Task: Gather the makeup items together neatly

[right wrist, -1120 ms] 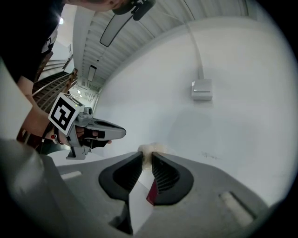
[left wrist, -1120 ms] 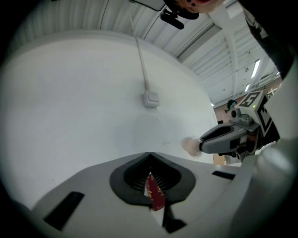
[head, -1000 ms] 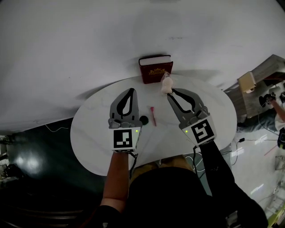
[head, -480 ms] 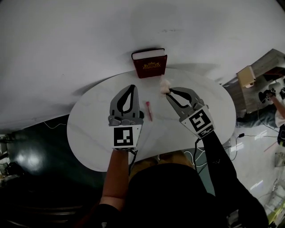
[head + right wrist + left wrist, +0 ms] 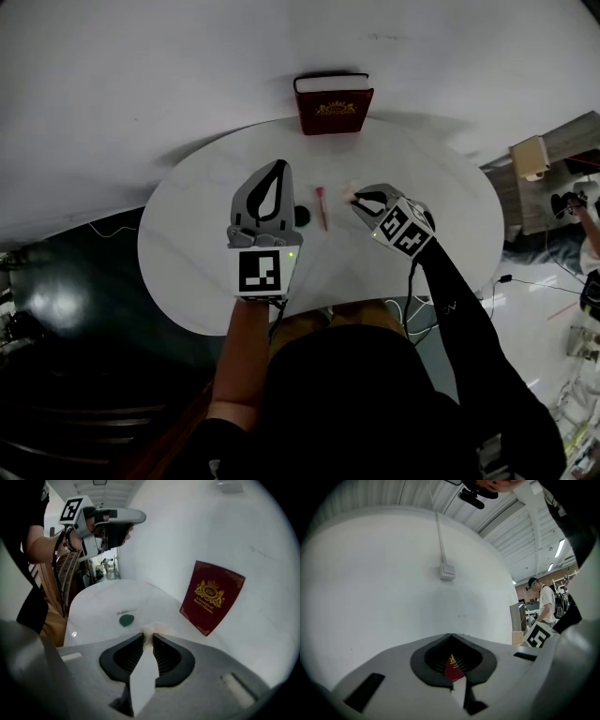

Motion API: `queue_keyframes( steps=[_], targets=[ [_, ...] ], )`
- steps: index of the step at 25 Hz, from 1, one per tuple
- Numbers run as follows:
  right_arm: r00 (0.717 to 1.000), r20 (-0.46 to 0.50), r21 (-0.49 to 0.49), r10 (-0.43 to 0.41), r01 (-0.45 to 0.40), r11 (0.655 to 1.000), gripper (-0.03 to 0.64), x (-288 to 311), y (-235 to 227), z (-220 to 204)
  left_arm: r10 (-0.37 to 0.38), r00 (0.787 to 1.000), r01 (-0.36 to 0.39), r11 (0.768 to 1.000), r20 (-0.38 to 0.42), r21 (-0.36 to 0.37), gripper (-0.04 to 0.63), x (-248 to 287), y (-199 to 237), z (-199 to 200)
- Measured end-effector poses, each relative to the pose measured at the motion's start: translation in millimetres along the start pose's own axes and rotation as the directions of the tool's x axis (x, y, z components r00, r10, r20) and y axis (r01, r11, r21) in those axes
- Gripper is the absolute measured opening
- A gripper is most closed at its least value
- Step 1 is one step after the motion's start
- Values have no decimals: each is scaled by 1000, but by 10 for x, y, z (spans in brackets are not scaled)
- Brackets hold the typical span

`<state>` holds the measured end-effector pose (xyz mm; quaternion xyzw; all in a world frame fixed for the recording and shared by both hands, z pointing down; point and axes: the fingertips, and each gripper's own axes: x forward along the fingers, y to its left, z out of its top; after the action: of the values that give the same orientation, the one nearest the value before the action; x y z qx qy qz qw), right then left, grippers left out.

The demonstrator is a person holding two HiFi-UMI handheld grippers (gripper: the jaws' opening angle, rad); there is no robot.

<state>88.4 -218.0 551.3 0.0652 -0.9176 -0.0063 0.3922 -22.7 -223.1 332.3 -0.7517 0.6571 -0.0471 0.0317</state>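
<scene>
My right gripper [image 5: 356, 197] is shut on a small cream sponge [image 5: 353, 193], held low over the round white table [image 5: 197, 234]; in the right gripper view the cream sponge [image 5: 152, 630] sticks out past the fingertips. A pink stick [image 5: 322, 205] lies just left of it, and a small dark round item [image 5: 302, 216] lies beside that. The dark round item [image 5: 126, 619] also shows ahead of the right gripper [image 5: 149, 637]. My left gripper [image 5: 278, 166] hovers left of these items, its jaws together with nothing in them, and it [image 5: 450, 637] points toward the wall.
A dark red box with gold print [image 5: 334, 103] stands upright at the table's far edge against the white wall; it also shows in the right gripper view [image 5: 213, 596]. Benches and a person are off to the right [image 5: 543, 602].
My right gripper has carried the cream sponge away from the red box, toward me, down beside the pink stick. The left gripper has barely moved.
</scene>
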Motion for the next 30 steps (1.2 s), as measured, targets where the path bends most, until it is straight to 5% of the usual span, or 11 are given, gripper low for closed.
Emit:
queue_keyframes(
  steps=[9, 16, 21, 30],
  targets=[
    [965, -236, -40, 112, -124, 991, 67, 442, 85, -474, 1, 1000, -1, 1000, -2, -2, 8, -95, -34, -48],
    [967, -237, -3, 96, -99, 995, 84, 536, 77, -585, 21, 1000, -21, 1000, 9, 1, 8, -167, 14, -46],
    [949, -298, -40, 101, -118, 992, 193, 504, 119, -671, 23, 1000, -23, 1000, 3, -3, 8, -185, -6, -31],
    [955, -288, -33, 71, -84, 996, 196, 401, 89, -709, 17, 1000, -17, 1000, 11, -1, 8, -185, -68, -8]
  ],
)
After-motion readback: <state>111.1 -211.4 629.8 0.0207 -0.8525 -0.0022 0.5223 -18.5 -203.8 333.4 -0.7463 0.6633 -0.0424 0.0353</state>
